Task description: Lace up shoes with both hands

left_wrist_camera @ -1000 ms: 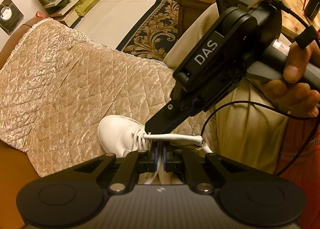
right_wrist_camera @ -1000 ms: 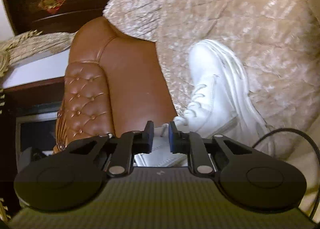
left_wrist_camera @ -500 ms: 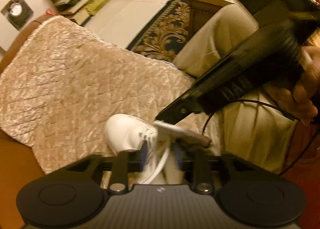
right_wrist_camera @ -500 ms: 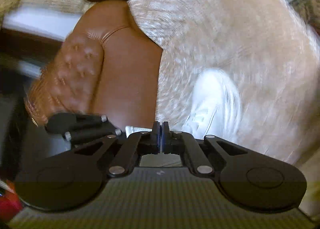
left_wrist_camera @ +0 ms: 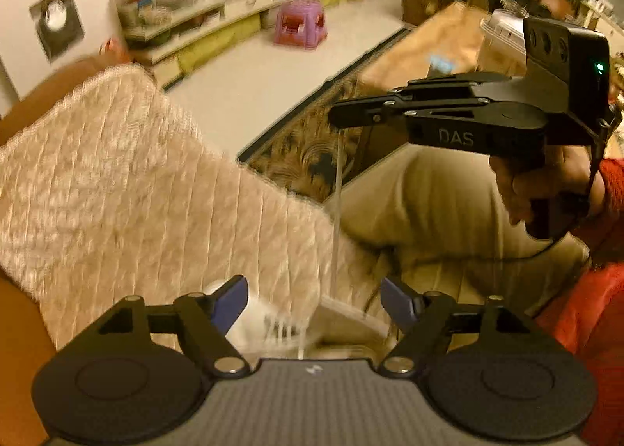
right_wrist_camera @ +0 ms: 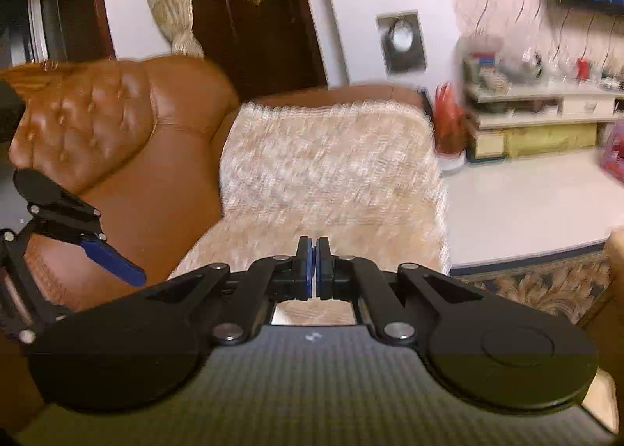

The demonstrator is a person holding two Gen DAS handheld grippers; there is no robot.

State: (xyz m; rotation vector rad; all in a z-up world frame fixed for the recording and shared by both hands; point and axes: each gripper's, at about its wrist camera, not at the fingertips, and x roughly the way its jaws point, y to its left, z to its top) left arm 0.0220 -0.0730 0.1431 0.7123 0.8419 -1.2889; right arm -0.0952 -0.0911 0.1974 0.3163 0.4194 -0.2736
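While the left gripper (left_wrist_camera: 314, 299) hung over the white sneaker (left_wrist_camera: 253, 319) on the quilted sofa cover (left_wrist_camera: 128, 196), its jaws were opening, gripping nothing. Rightward, the white shoelace (left_wrist_camera: 337, 188) ran taut up from the shoe to the right gripper (left_wrist_camera: 335, 118), pinched fully closed on it. Soft, light and probably slippery, the lace seemed best gripped near its stiffer tip.

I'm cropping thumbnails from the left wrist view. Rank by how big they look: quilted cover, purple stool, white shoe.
1. quilted cover, by far the largest.
2. purple stool.
3. white shoe.

The shoe is blurred, mostly hidden behind the gripper and much nearer, so the last two stay unsure.
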